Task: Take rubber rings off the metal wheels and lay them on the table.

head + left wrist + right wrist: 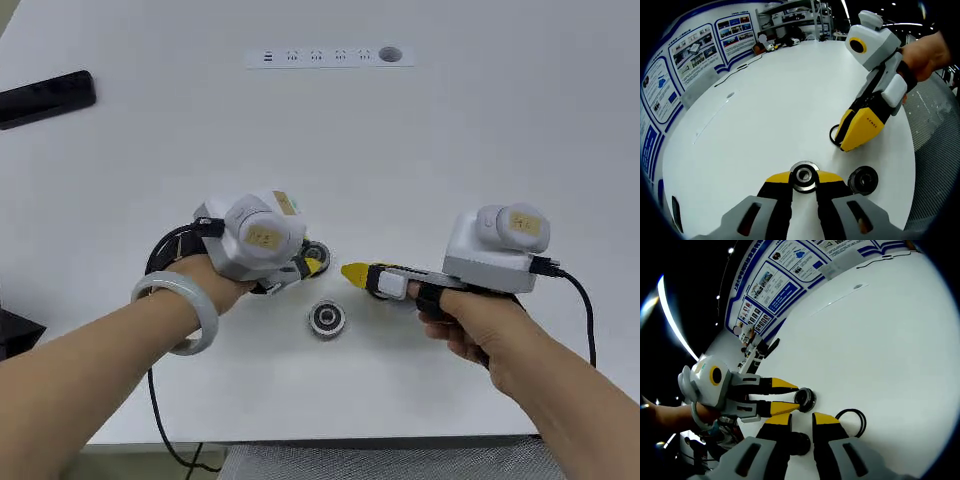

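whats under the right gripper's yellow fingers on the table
A black rubber ring lies flat on the white table under the right gripper. The fingers cover part of it, so whether they touch it cannot be seen.
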Demonstrator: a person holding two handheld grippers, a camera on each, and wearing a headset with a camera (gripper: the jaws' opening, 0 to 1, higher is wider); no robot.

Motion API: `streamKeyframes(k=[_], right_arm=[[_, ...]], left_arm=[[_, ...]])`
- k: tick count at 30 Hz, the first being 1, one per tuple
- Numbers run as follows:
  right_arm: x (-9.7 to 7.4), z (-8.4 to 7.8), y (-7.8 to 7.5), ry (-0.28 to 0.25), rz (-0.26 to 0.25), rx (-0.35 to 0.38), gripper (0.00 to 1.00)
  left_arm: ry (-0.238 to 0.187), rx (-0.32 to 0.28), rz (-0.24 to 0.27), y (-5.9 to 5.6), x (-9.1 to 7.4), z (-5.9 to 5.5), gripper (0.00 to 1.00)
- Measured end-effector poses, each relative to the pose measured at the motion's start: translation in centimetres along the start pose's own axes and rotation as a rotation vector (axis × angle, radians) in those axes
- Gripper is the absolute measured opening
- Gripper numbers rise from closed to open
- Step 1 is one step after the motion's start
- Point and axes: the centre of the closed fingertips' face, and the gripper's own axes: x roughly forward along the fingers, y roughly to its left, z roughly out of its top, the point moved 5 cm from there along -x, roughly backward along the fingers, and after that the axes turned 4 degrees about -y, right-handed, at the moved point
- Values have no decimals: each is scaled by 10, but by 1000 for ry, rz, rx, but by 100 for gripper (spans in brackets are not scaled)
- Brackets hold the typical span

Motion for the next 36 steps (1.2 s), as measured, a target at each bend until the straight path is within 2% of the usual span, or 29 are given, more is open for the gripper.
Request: streamKeyframes(k=[15,22,25,36], right_arm=[[5,5,0,-13,8,17,18],[17,11,1,-11,18,23,18],[23,13,1,-6,20,24,18],[44,18,-3,25,31,31,19]], left_arm=[[16,-6,-22,1,3,1,14],[22,-24,-30,2,2,-2,14],[10,-52,-29,2,2,-2,14],[5,-47,-30,2,2,-2,14]])
